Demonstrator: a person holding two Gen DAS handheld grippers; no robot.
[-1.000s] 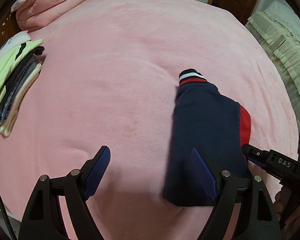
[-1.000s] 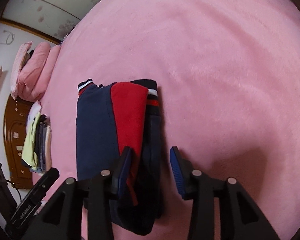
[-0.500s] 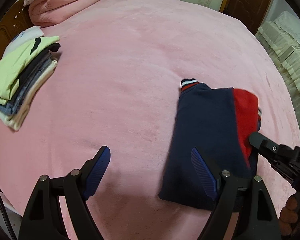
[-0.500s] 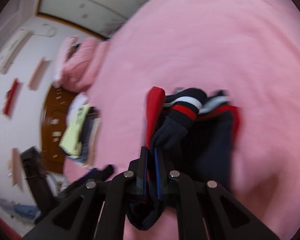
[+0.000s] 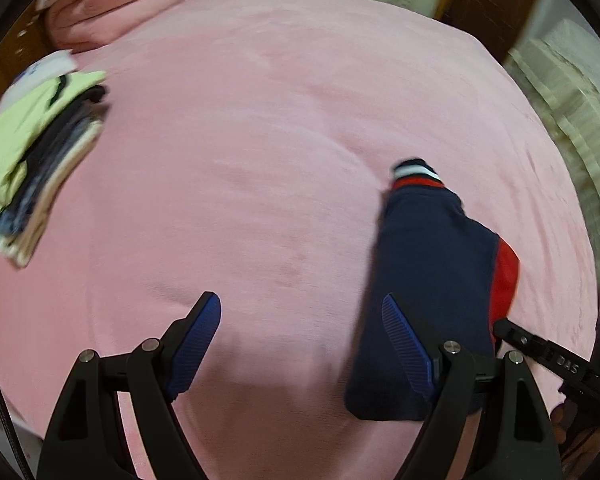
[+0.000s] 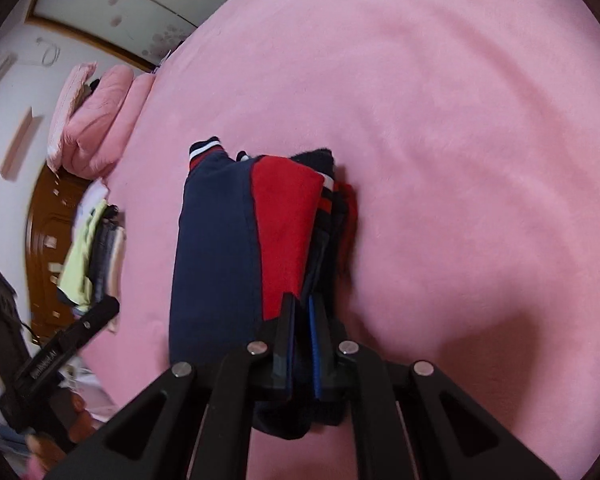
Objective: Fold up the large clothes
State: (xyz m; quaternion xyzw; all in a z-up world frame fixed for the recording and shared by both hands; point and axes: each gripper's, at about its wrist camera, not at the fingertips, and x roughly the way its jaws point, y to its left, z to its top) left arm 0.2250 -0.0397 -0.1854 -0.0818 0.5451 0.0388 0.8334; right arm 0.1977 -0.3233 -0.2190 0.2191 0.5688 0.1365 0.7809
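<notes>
A folded navy and red sweater (image 5: 428, 264) with striped cuffs lies on the pink bed (image 5: 260, 120); it also shows in the right wrist view (image 6: 236, 248). My left gripper (image 5: 300, 340) is open and empty, low over the bed, with its right finger at the sweater's left edge. My right gripper (image 6: 302, 340) is shut on the sweater's near right edge, pinching navy and red layers. The right gripper's body shows in the left wrist view (image 5: 556, 360) at the sweater's right side.
A stack of folded clothes (image 5: 32, 156) with a lime top lies at the bed's left edge, and shows in the right wrist view (image 6: 96, 256). A folded pink quilt (image 5: 112, 4) lies at the far left. A wooden cabinet (image 6: 48, 232) stands beyond the bed. A cream bedspread (image 5: 572, 100) is at the right.
My right gripper closed on the sweater's right edge, lifted it briefly, and has brought it back down onto the bed. My left gripper stayed open and shifted slightly.
</notes>
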